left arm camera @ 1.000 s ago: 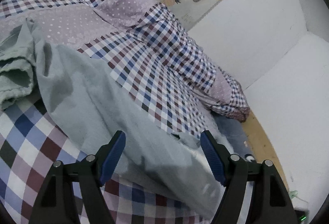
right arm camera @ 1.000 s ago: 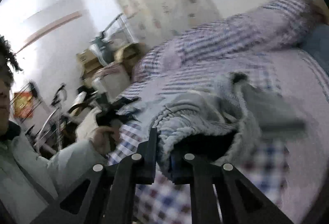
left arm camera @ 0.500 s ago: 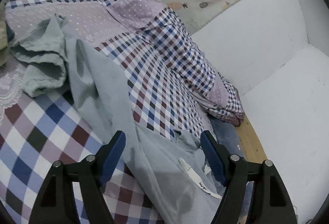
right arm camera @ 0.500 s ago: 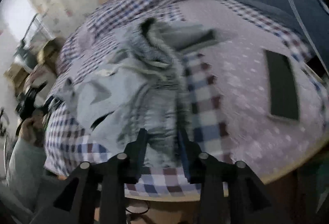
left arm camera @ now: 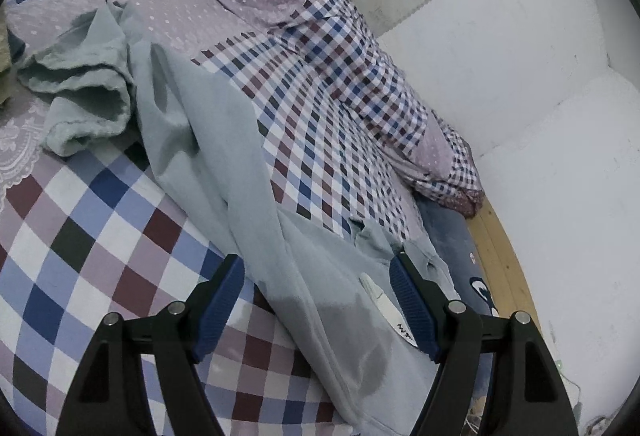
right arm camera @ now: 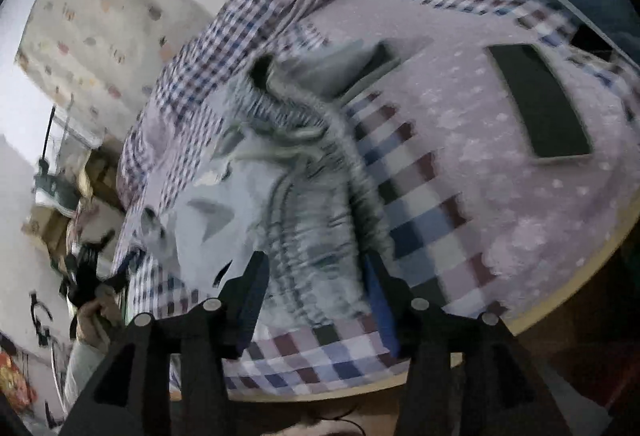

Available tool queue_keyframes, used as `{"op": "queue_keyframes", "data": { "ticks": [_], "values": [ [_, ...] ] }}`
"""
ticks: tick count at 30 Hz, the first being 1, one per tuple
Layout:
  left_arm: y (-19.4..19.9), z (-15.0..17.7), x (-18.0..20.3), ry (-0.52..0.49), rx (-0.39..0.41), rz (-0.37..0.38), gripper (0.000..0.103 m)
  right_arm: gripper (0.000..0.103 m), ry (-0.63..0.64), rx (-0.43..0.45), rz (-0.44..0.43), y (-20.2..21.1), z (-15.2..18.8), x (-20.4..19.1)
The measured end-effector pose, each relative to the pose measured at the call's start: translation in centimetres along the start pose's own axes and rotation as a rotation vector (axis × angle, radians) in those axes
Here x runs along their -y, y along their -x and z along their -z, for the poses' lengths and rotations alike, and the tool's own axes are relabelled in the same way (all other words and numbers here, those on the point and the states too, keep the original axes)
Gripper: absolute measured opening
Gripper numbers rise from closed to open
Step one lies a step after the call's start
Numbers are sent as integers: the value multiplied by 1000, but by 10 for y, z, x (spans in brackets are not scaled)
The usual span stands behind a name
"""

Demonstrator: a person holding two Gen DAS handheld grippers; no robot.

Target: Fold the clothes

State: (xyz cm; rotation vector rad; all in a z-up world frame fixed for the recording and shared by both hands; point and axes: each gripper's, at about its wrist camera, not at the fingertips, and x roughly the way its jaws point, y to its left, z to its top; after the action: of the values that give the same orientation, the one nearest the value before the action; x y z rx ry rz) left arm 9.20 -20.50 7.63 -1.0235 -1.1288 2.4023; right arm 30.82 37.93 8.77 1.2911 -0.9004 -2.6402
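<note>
A pale grey-green garment lies loosely stretched across the checked bedspread, bunched at its far left end, with a white label near my left gripper. My left gripper is open just above the garment's near end, its jaws to either side of the cloth. In the right wrist view the same garment lies crumpled on the bed. My right gripper is open over its near edge and holds nothing.
A rolled checked quilt lies along the white wall. A dark blue cushion sits by the wooden bed edge. A dark flat rectangle lies on the bed at right. The person's hand shows at far left.
My right gripper has opened and let go of the garment, which has dropped onto the bed. My left gripper has drawn back toward the garment's labelled end and stays open.
</note>
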Motion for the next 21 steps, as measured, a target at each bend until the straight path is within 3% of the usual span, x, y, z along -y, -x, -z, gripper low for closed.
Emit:
{"op": "queue_keyframes", "data": {
  "ticks": [2, 4, 10, 17, 21],
  "values": [
    [-3, 0, -1, -7, -14, -9, 78, 47, 50, -11, 28, -5, 7, -8],
    [-8, 0, -2, -16, -29, -28, 78, 10, 78, -14, 41, -6, 17, -11],
    [-32, 3, 2, -72, -88, -88, 78, 7, 125, -93, 30, -5, 36, -8],
    [-68, -2, 17, -131, -107, -170, 78, 4, 151, -159, 165, 1, 48, -5],
    [-85, -2, 21, -146, -123, -209, 62, 7, 67, -123, 176, 19, 56, 4]
  ]
}}
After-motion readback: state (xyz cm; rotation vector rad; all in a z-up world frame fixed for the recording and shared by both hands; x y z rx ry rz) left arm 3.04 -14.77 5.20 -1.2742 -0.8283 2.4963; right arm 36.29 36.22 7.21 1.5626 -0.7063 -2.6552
